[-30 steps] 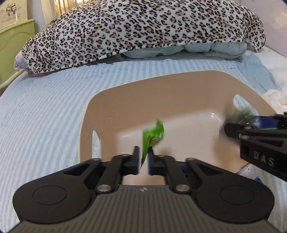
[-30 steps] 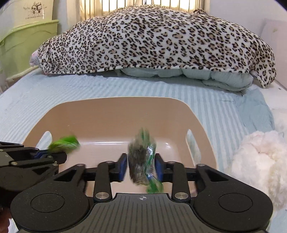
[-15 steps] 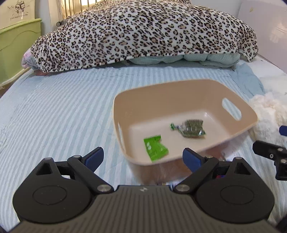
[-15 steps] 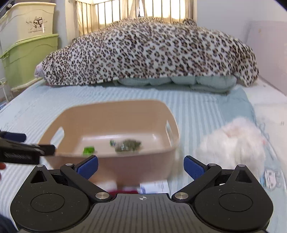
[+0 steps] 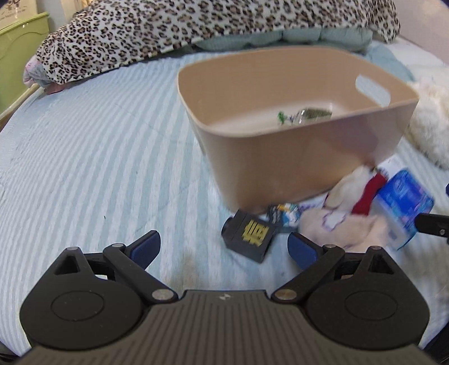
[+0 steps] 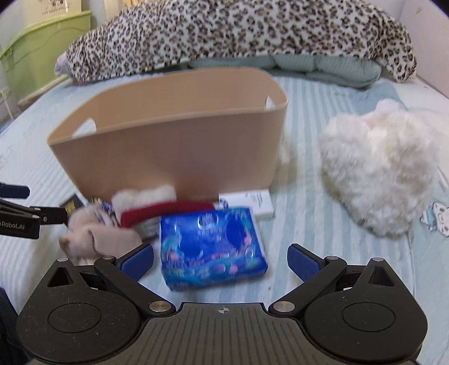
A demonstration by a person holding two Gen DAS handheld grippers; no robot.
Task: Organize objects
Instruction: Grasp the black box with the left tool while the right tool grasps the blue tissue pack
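A tan plastic bin (image 5: 294,151) (image 6: 174,157) stands on the striped bed, with a clear packet of dark bits (image 5: 308,115) lying inside. In front of it lie a black box with yellow print (image 5: 248,235), a cream and red plush toy (image 5: 345,213) (image 6: 118,224), a blue tissue pack (image 6: 210,247) (image 5: 404,207) and a white box (image 6: 252,202). My left gripper (image 5: 224,247) is open and empty, low over the bed before the black box. My right gripper (image 6: 220,261) is open and empty, its fingers either side of the blue tissue pack's near end.
A leopard-print blanket (image 5: 196,25) is piled at the back of the bed. A fluffy white cushion (image 6: 378,174) lies right of the bin. Green storage boxes (image 6: 36,56) stand off the bed at the left.
Both grippers opened and dropped their packets into the bin, then pulled back and came down low in front of it, over the loose objects.
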